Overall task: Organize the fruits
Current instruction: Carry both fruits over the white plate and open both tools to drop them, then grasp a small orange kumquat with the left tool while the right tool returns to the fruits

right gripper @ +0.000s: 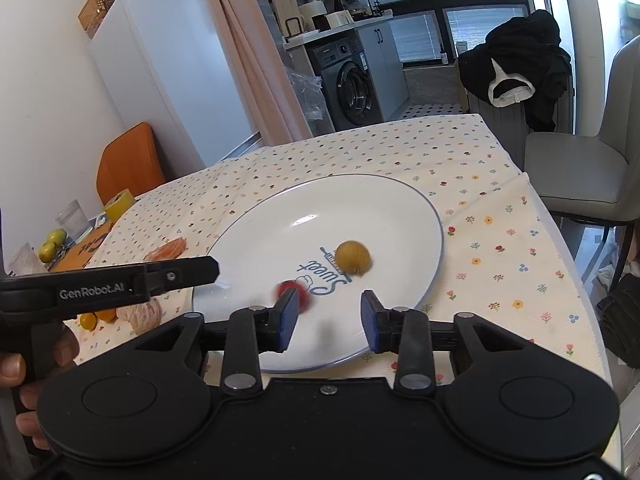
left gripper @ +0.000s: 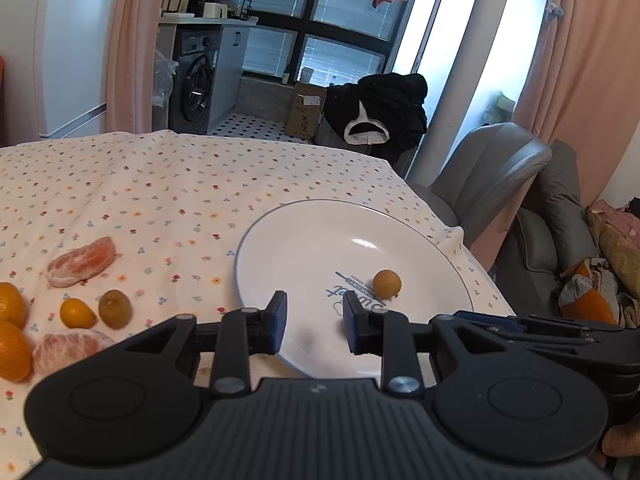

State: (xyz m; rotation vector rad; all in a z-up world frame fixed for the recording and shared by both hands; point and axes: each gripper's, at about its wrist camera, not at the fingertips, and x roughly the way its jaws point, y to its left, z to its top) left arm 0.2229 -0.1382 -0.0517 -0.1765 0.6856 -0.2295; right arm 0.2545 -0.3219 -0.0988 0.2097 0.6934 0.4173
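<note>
A white plate (left gripper: pixel 304 240) (right gripper: pixel 360 200) with a blue rim lies on the flowered tablecloth. On it rests a small round tan fruit (left gripper: pixel 387 283) (right gripper: pixel 352 258). A blurred small red fruit (right gripper: pixel 296 292) lies on the plate at the tip of my right gripper's left finger. My right gripper (right gripper: pixel 330 316) is open over the plate's near part, with nothing between its fingers. Over the plate's near left rim my left gripper (left gripper: pixel 314 320) (right gripper: pixel 214 270) also hangs open and empty. Left of the plate lie peeled citrus pieces (left gripper: pixel 82 264), several kumquats (left gripper: pixel 78 313) and a greenish-brown fruit (left gripper: pixel 115 309).
The table's right edge is close to the plate, with a grey chair (right gripper: pixel 576 168) beyond it. At the far left stand an orange chair (right gripper: pixel 132 164), a glass (right gripper: pixel 72 216), a yellow tape roll (right gripper: pixel 120 202) and yellow-green fruits (right gripper: pixel 52 242). A hand (right gripper: pixel 24 368) grips the left tool.
</note>
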